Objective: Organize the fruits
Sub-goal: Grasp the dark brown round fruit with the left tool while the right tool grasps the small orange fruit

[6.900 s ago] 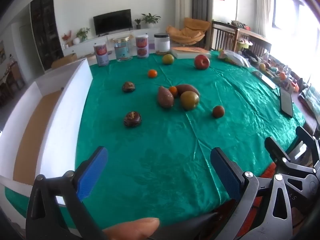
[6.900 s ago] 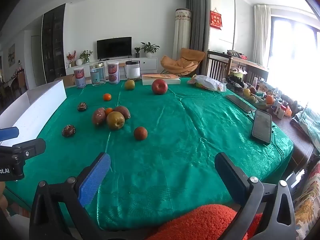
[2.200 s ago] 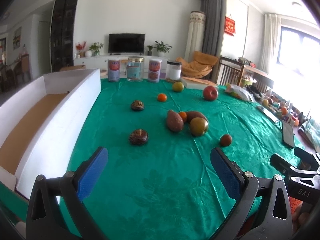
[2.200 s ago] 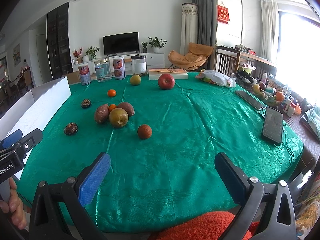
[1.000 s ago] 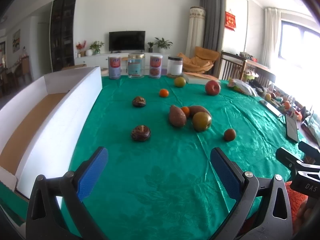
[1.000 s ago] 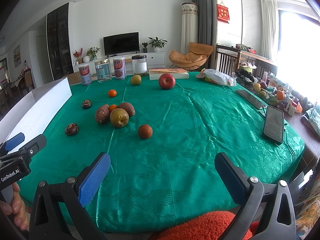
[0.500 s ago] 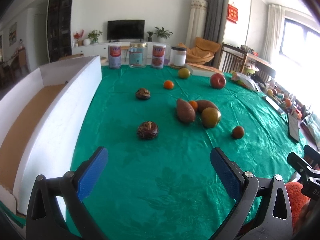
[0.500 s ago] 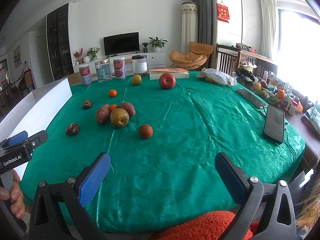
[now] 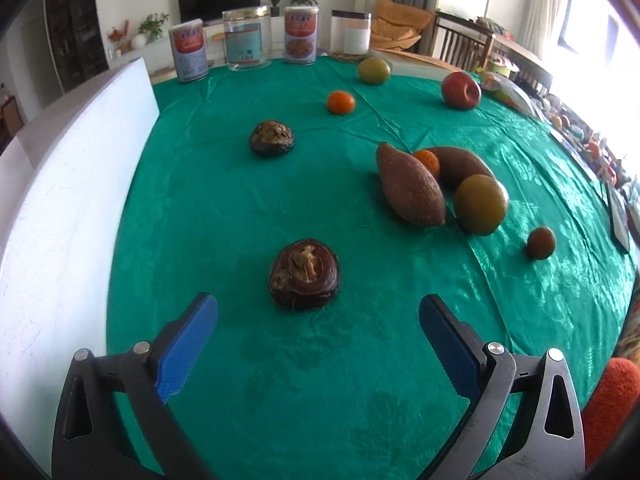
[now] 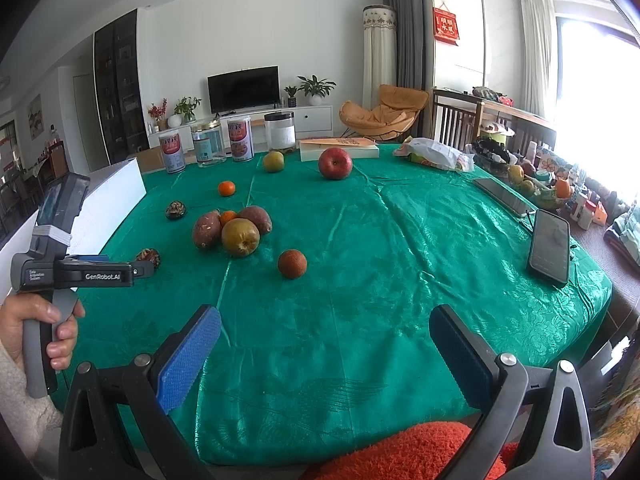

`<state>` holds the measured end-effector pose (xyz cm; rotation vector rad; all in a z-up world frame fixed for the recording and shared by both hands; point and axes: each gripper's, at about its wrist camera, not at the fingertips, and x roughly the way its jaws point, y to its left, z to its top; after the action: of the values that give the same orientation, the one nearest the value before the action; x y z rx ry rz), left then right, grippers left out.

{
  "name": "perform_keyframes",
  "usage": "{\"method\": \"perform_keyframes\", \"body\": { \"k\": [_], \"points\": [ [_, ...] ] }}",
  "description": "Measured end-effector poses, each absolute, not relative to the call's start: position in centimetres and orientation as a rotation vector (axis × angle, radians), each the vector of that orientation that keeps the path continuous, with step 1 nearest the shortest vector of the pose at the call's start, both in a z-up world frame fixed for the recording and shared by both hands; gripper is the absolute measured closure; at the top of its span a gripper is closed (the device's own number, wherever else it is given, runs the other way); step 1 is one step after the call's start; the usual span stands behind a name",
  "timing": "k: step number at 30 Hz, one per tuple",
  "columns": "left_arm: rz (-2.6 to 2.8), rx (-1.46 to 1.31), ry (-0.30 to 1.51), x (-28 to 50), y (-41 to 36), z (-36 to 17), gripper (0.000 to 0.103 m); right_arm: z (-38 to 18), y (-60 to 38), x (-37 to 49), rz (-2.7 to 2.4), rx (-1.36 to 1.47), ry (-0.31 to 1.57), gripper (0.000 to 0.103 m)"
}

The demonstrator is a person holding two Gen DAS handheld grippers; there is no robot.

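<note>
At the far left of the left wrist view stands a white box (image 9: 72,184), its wall running along the edge of the bench's green cloth (image 9: 320,380). The left gripper (image 9: 318,314) has its jaws released and wide apart, holding nothing. A dark, wrinkled brown fruit (image 9: 305,274) lies on the cloth just ahead of the jaws, about midway between their lines, a little nearer the left one and not touching either. A second dark fruit (image 9: 272,138) sits further back. To the right, two brown elongated fruits (image 9: 410,190), a small orange (image 9: 427,160) and a greenish pear (image 9: 480,204) form a tight cluster, with a small reddish fruit (image 9: 541,243) beyond it. The right gripper (image 10: 325,330) also has its jaws released and empty, with that reddish fruit (image 10: 292,264) well ahead of them.
</note>
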<state>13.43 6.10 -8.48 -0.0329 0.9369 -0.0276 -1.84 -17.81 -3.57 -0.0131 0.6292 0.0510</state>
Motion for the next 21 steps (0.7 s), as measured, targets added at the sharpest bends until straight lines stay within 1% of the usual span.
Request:
{"method": "perform_keyframes", "body": {
  "k": [2,4,5,6,8,9,10,11,12,13,15,17,18,19,21],
  "points": [
    [0.001,-0.023,0.955,14.5,6.3,-9.1,0.003,-3.6,-17.9,-1.8,0.052,-0.006,0.633,0.000],
    [0.026,-0.028,0.976,15.4,6.6,-9.7,0.009,-3.7,-18.1,-1.6,0.058,0.006,0.640,0.000],
    [0.030,-0.040,0.988,15.7,6.9,-10.0,0.019,-3.7,-18.4,-1.6,0.066,0.016,0.644,0.000],
    [0.035,-0.052,0.999,16.0,7.1,-10.3,0.022,-3.7,-18.5,-1.4,0.079,0.033,0.648,0.000],
    [0.045,-0.052,0.983,16.0,7.3,-10.2,0.023,-3.7,-19.4,-1.2,0.126,0.087,0.657,0.000],
    [0.045,-0.054,0.977,16.1,7.3,-10.2,0.026,-3.6,-19.9,-0.8,0.155,0.115,0.666,0.000],
    [0.043,-0.053,0.966,16.0,7.3,-10.1,0.032,-3.6,-20.2,-0.2,0.183,0.140,0.680,0.000],
    [0.039,-0.047,0.957,16.0,7.4,-10.1,0.043,-3.6,-20.4,0.7,0.208,0.153,0.700,0.000],
    [0.032,-0.042,0.952,16.0,7.3,-10.0,0.056,-3.5,-20.5,1.8,0.224,0.157,0.721,0.000],
    [0.028,-0.038,0.948,16.0,7.3,-10.0,0.059,-3.4,-20.7,3.1,0.233,0.158,0.743,0.000],
    [0.009,-0.061,0.950,15.8,7.5,-9.8,0.060,-3.2,-21.0,6.6,0.262,0.183,0.799,0.000],
    [-0.009,-0.089,0.943,15.1,7.7,-9.7,0.060,-3.9,-21.0,10.8,0.307,0.199,0.919,0.000],
    [-0.013,-0.095,0.938,14.7,7.8,-9.5,0.060,-4.6,-20.8,12.7,0.304,0.184,0.995,0.002],
    [-0.017,-0.101,0.934,14.1,8.0,-9.3,0.060,-5.4,-20.5,14.0,0.313,0.165,1.046,0.006],
    [-0.026,-0.120,0.934,13.1,8.3,-9.0,0.060,-6.8,-19.3,15.2,0.365,0.108,1.099,0.031]
  ]
}}
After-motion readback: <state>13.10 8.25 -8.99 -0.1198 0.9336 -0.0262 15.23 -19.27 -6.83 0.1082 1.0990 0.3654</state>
